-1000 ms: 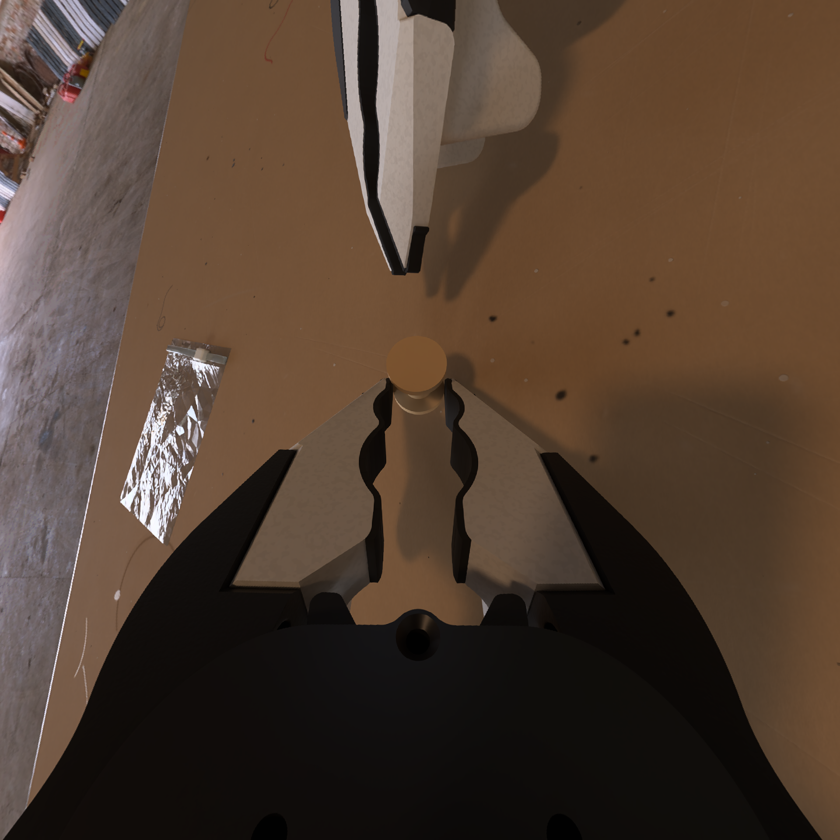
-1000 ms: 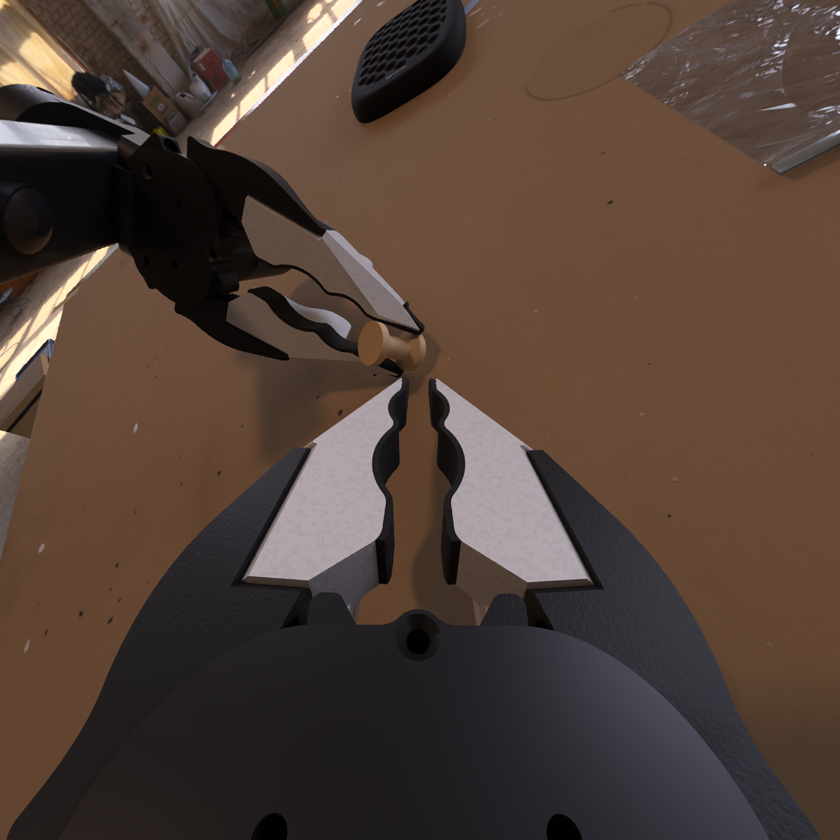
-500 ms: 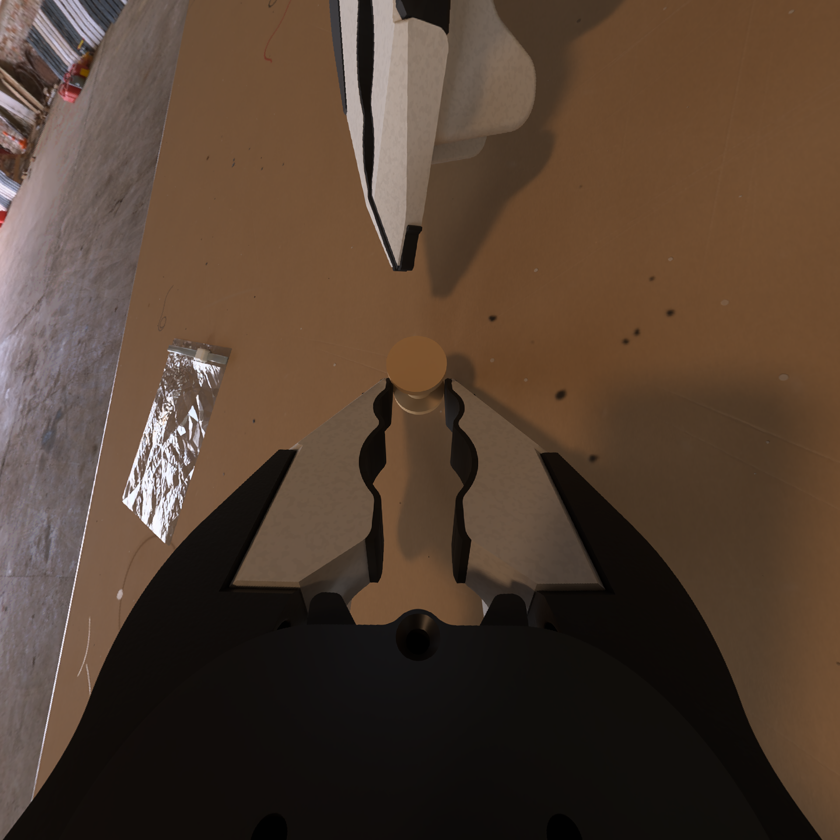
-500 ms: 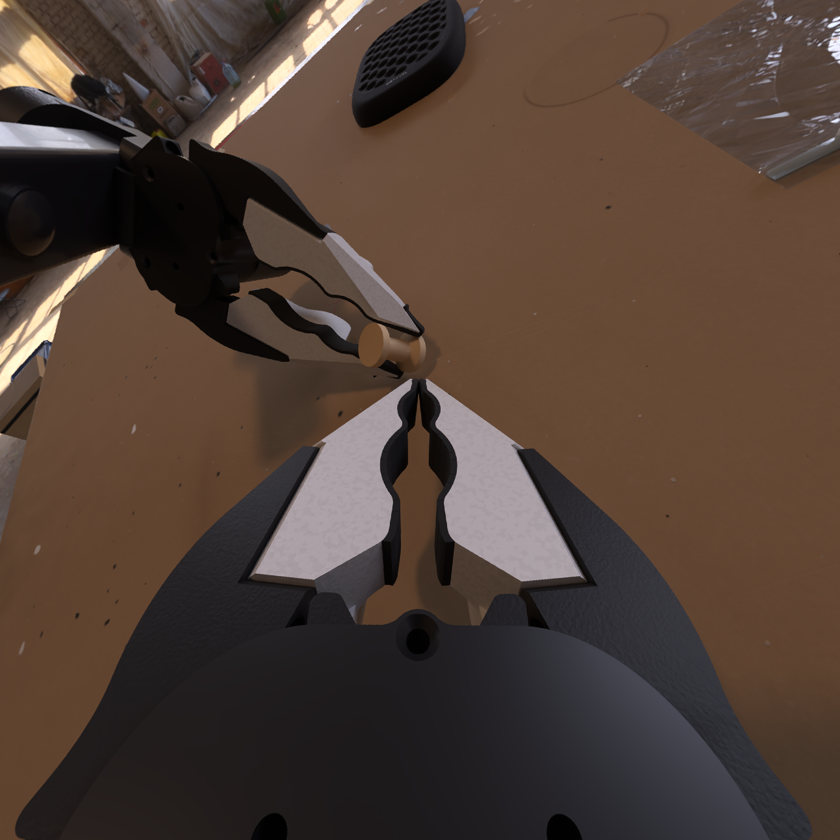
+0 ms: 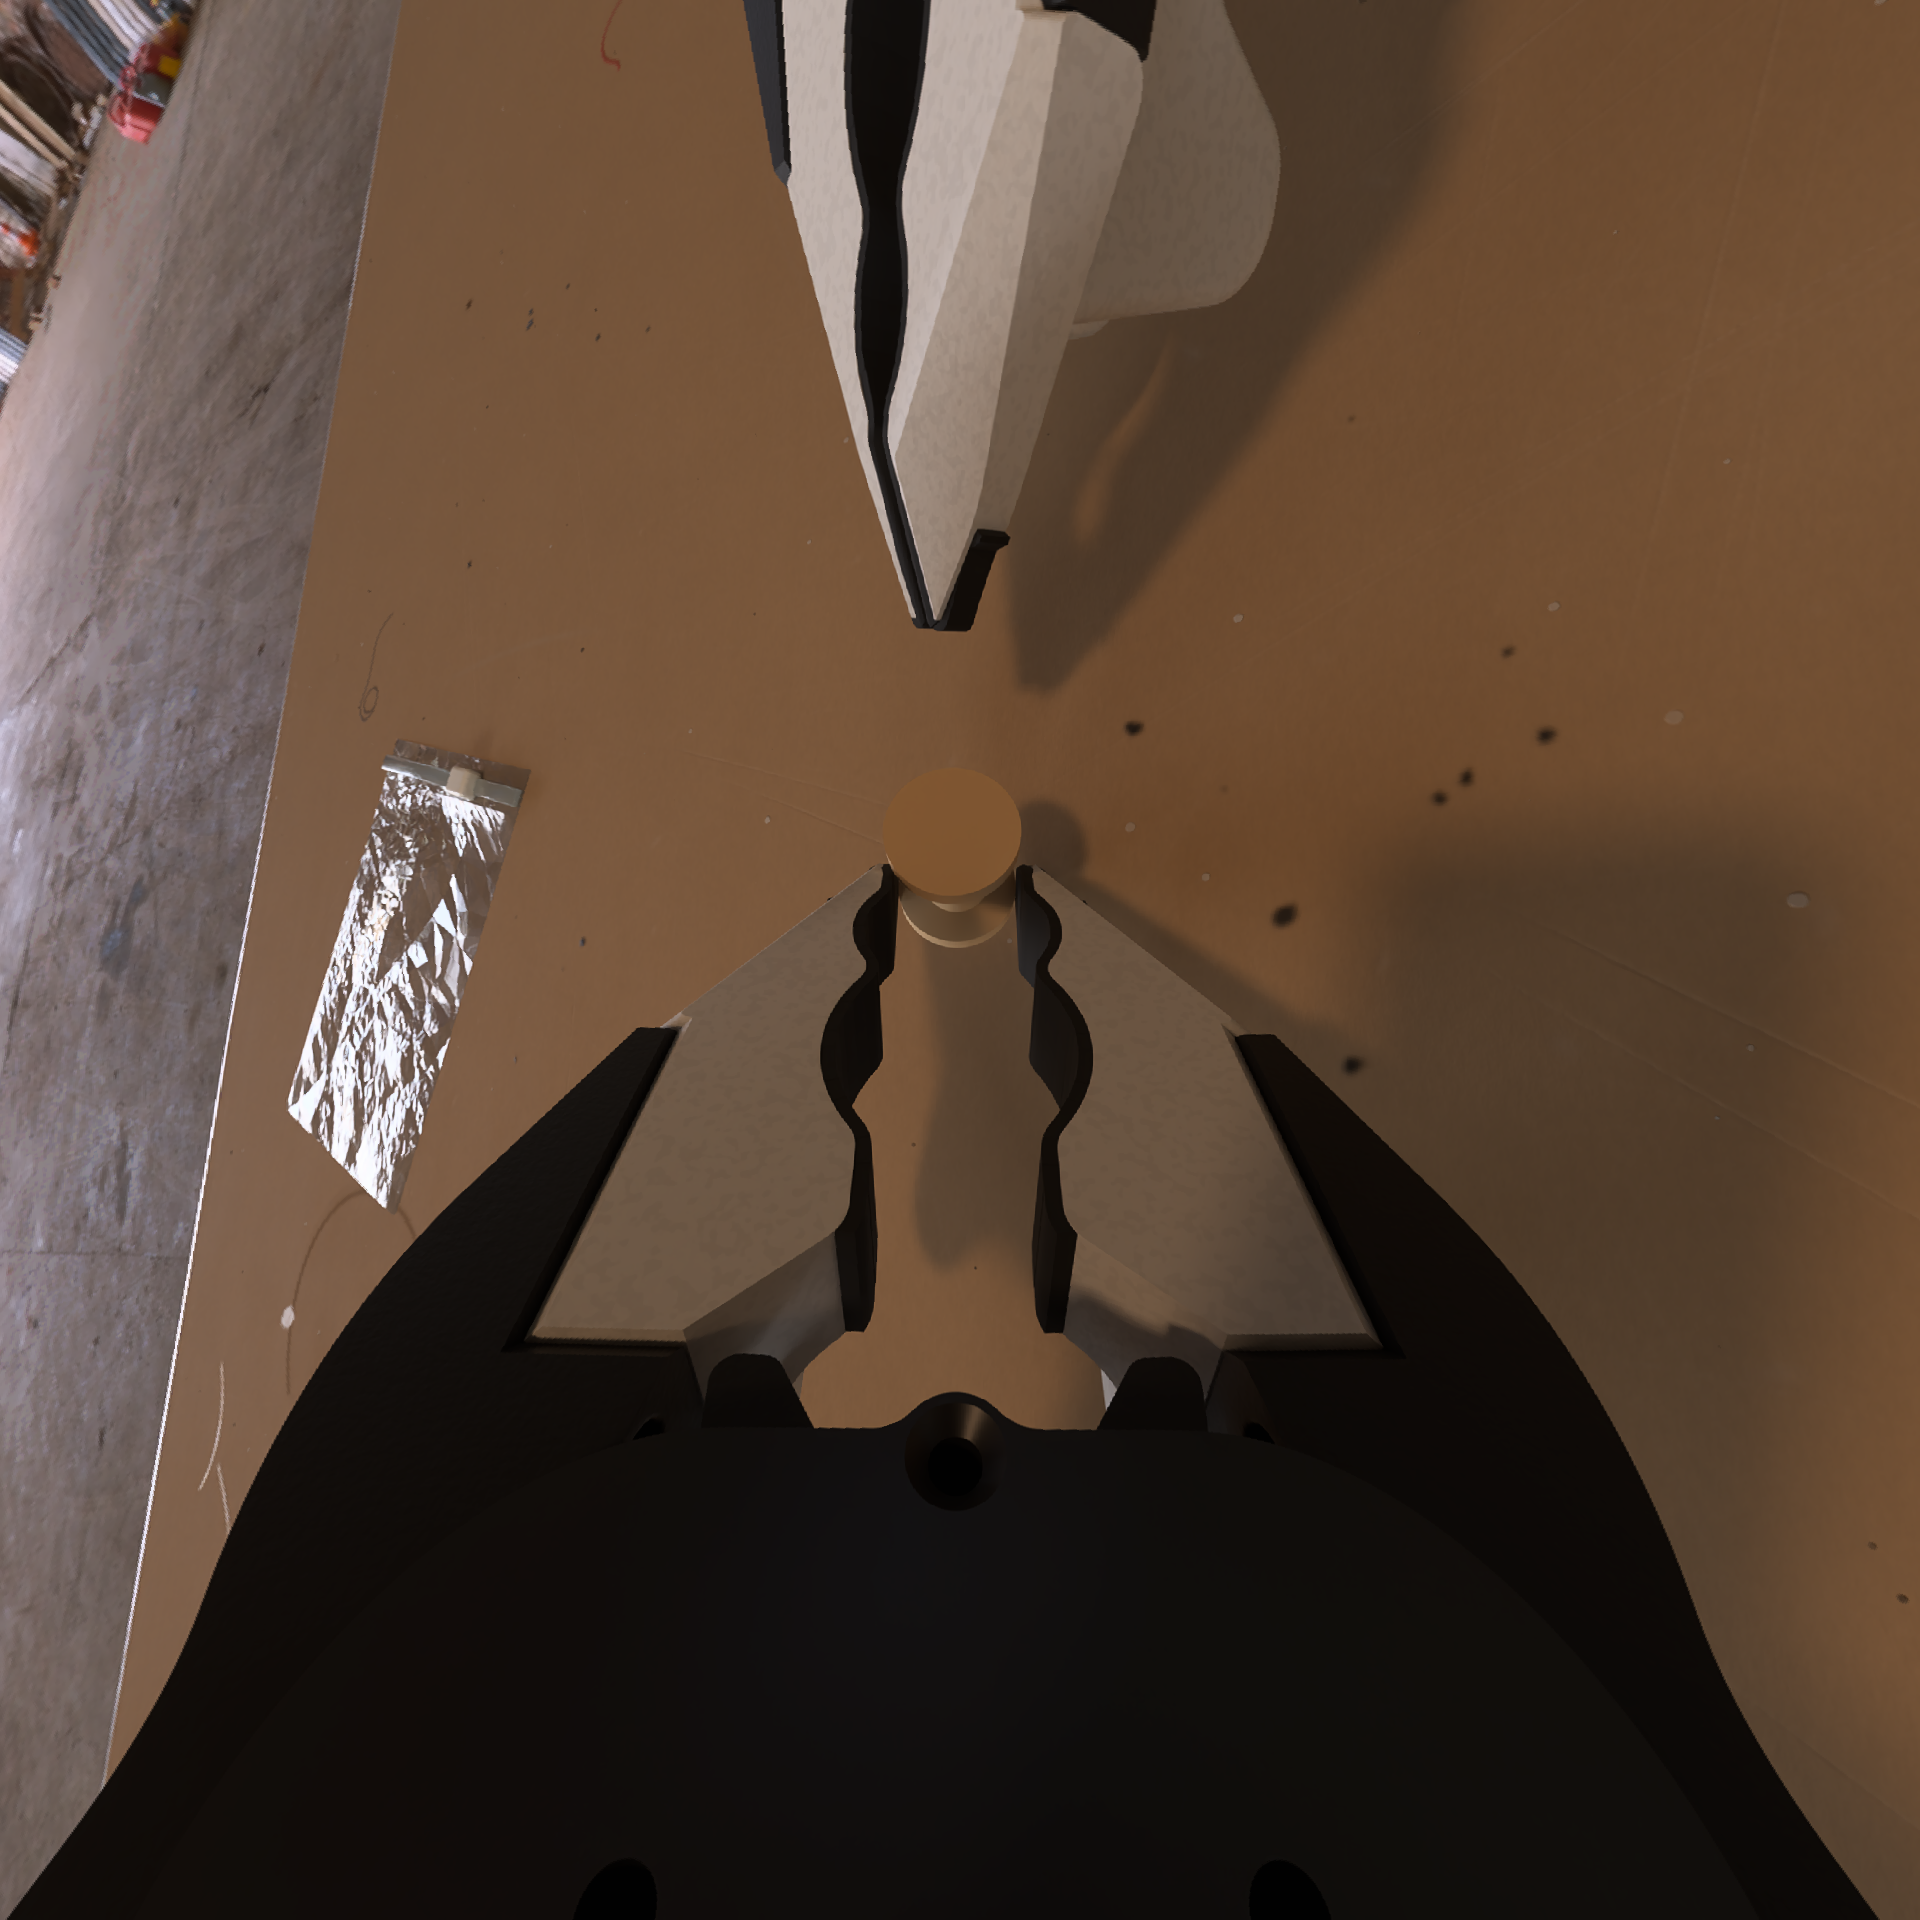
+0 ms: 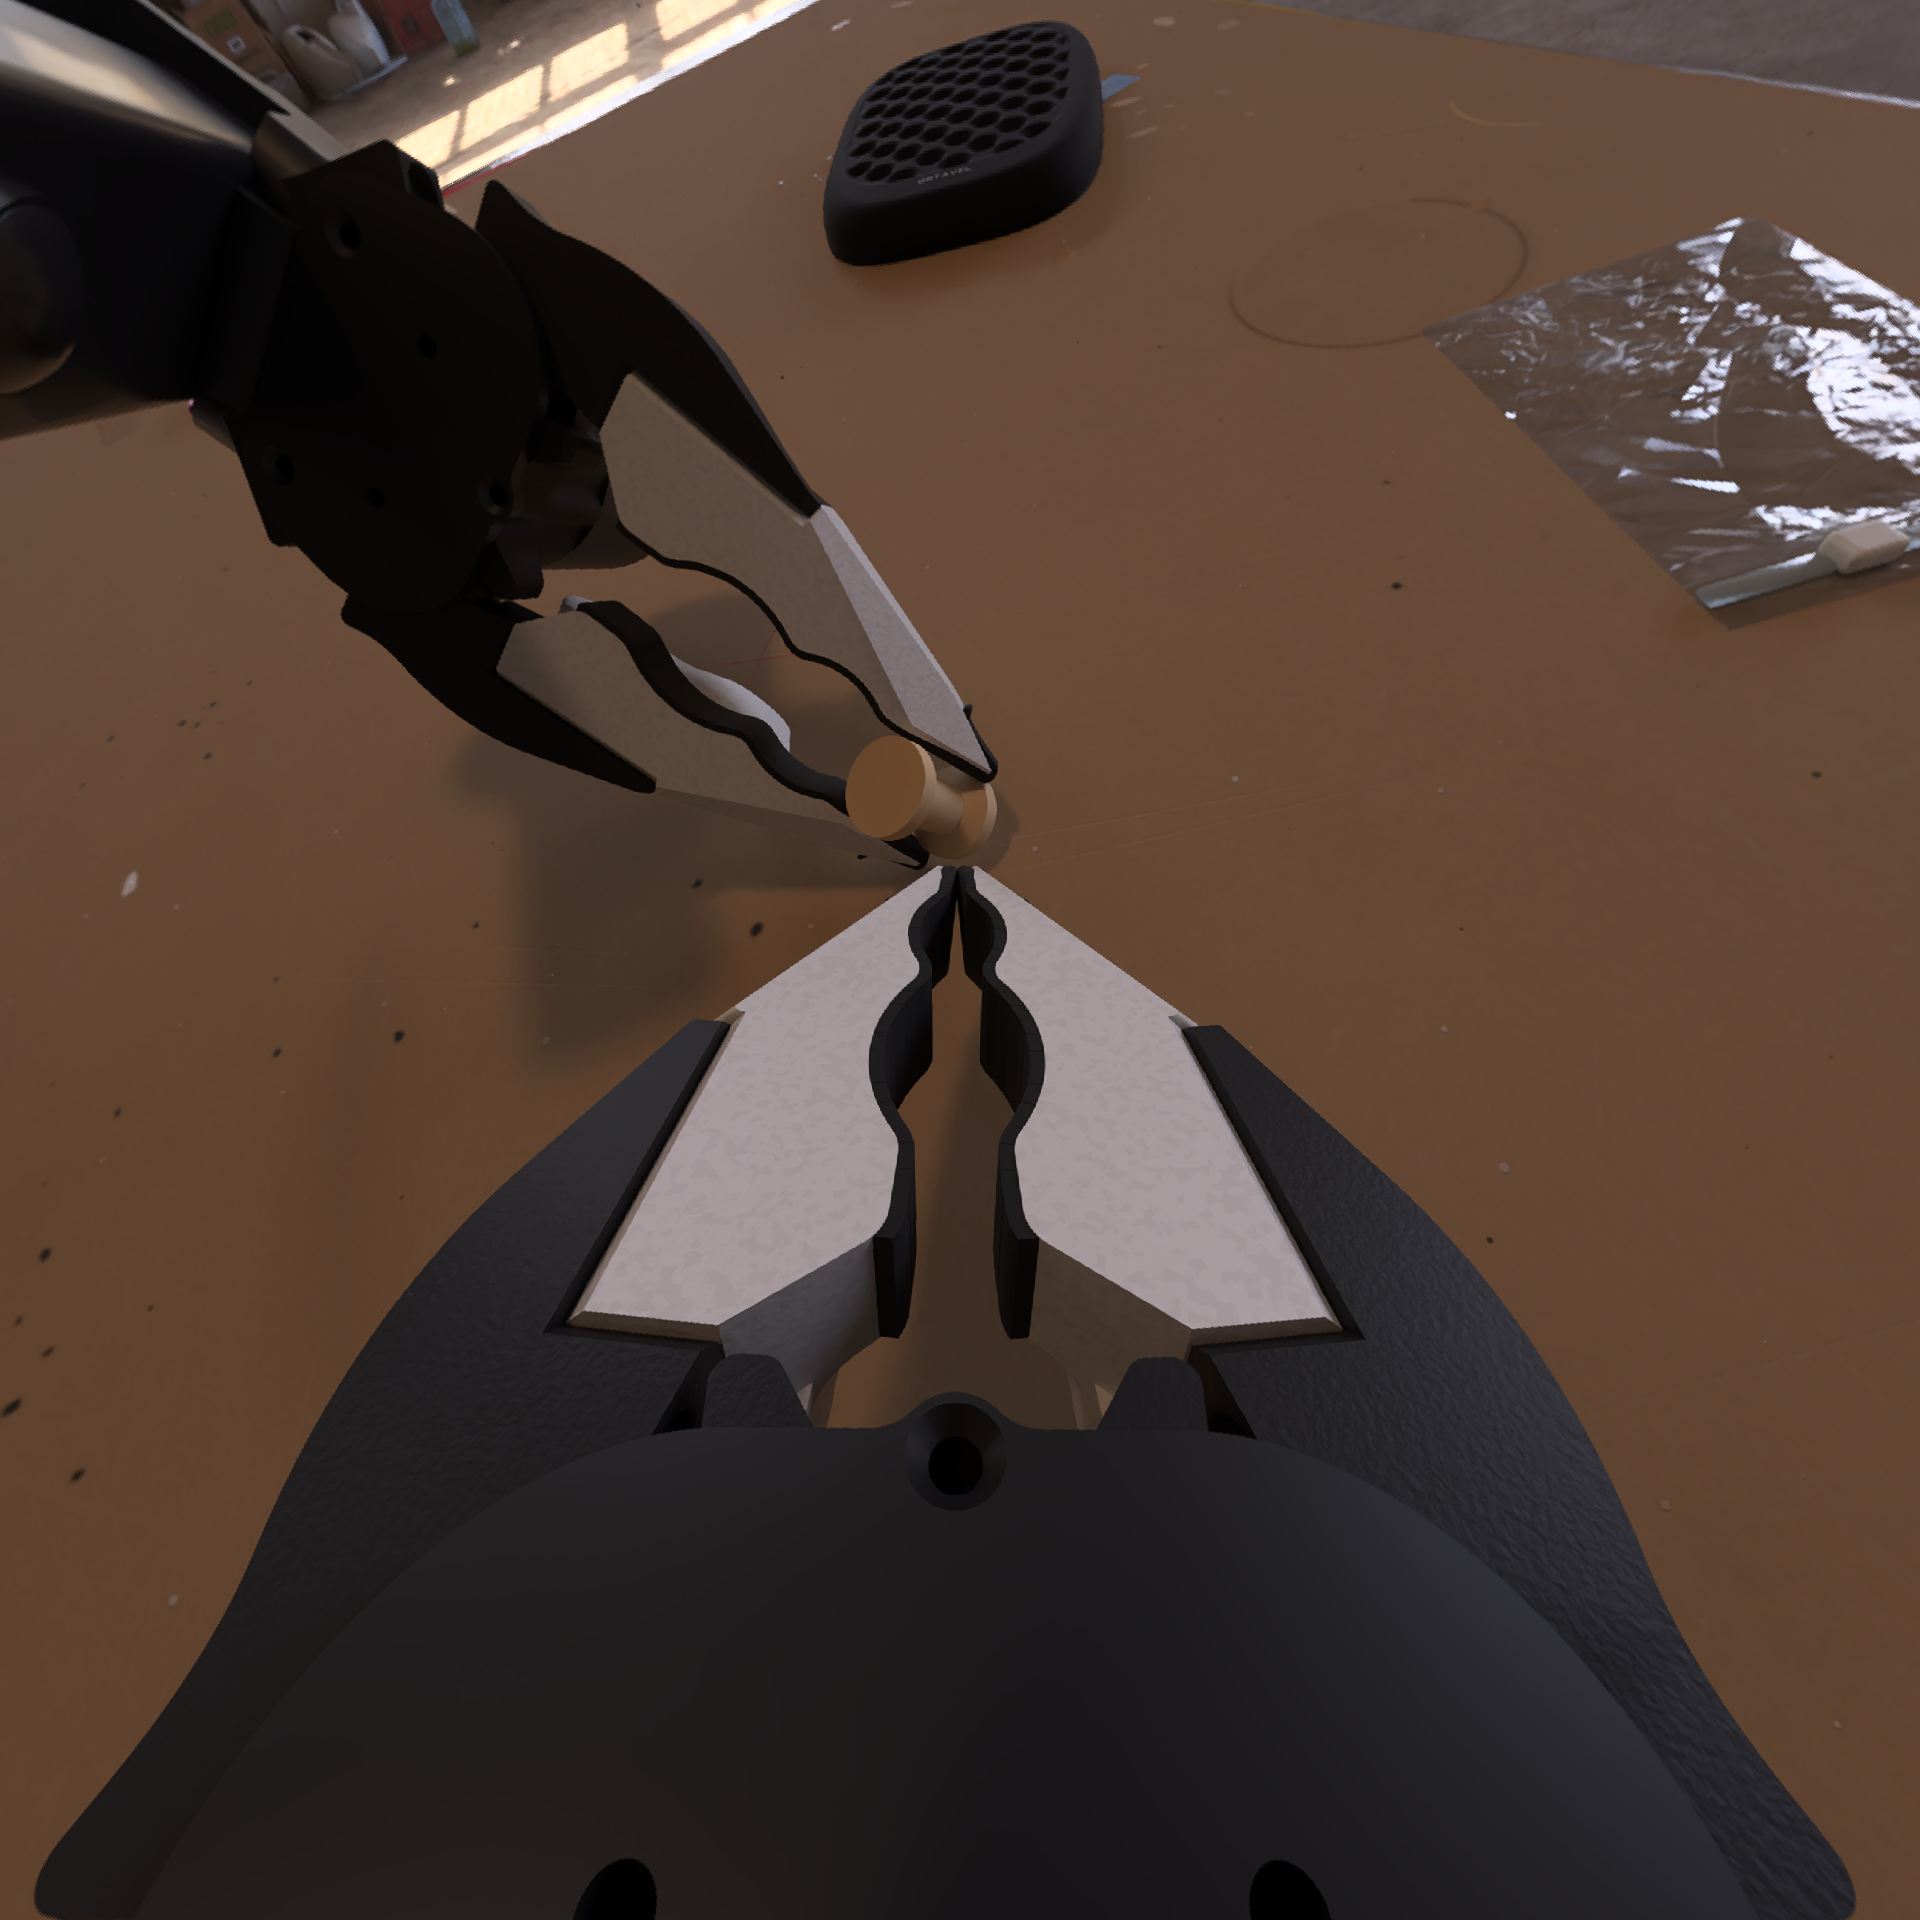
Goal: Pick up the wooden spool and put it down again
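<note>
Left claw (image 5: 951, 883) is clenched on the spool (image 5: 951, 831) at its narrow waist, low over the tabletop (image 5: 1455, 1039); right claw (image 6: 956, 878), pinched closed and empty, is parked just beside the spool.

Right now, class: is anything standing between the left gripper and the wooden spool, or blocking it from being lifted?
Nothing visible does. The left gripper already holds the wooden spool between its fingertips, low over the table. The shut right gripper sits close beside it, tips apart from the spool, not above it.
</note>
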`<state>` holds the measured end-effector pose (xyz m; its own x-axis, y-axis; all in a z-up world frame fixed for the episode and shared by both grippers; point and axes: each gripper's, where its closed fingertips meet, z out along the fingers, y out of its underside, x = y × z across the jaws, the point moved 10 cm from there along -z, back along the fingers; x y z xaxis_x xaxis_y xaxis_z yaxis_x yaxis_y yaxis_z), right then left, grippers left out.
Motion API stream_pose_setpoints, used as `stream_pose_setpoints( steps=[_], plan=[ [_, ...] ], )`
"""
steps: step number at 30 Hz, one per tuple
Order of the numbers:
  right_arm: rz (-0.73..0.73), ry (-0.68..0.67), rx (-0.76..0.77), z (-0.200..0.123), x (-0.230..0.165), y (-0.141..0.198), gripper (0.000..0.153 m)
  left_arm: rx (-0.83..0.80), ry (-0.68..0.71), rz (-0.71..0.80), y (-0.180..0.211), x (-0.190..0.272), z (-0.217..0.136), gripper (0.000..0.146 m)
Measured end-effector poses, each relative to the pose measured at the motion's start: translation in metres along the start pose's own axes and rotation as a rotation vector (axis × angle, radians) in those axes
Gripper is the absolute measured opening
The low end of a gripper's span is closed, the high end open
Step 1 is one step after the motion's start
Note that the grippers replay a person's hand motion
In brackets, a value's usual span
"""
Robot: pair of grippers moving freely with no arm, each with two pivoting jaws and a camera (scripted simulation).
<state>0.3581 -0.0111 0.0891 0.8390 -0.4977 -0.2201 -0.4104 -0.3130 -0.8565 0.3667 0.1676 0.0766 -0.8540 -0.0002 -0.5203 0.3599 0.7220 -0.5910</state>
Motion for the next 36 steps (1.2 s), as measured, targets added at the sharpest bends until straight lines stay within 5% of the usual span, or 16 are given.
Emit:
stream_pose_setpoints(
  steps=[21,28,36],
  plan=[
    [-0.051,0.134,0.036,-0.007,-0.006,-0.003,0.000,-0.023,-0.023,-0.007,-0.002,-0.001,0.002,0.022],
    [0.018,0.128,0.017,0.004,-0.006,-0.001,0.016,-0.017,-0.026,0.004,-0.001,-0.001,0.002,0.022],
    [0.030,0.124,0.028,0.004,-0.004,-0.002,0.000,-0.014,-0.028,0.010,-0.001,-0.001,0.002,0.022]
  ],
)
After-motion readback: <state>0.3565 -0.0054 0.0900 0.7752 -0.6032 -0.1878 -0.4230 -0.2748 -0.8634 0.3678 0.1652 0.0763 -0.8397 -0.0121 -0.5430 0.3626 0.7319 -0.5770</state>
